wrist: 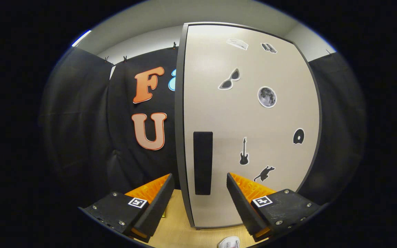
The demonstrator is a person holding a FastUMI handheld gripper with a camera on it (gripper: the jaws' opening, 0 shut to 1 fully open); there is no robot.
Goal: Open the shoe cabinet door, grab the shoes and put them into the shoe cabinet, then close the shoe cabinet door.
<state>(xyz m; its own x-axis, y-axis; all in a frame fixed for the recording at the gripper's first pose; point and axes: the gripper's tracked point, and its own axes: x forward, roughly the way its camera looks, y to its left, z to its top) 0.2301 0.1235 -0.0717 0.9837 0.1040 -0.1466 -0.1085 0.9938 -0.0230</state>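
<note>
Both fingers of the claw (198,193) stand spread apart, released and grasping nothing; their inner faces are ribbed with fine teeth. Between and just beyond them rises the shoe cabinet door (250,117), a tall, smooth, pale panel with a thin dark border, its long axis upright and its face turned toward the fingers. A narrow dark vertical handle (203,163) sits near the door's left edge, straight ahead of the gap between the fingers, not touched by either. Small flat stickers dot the door: sunglasses (230,80), a moon (266,96), a guitar (243,152). Low down, beside the right finger, the toe of a white shoe (229,242) lies on the light wooden floor (177,227). Left of the door's edge, open room runs back to the black cloth wall (81,120).
</note>
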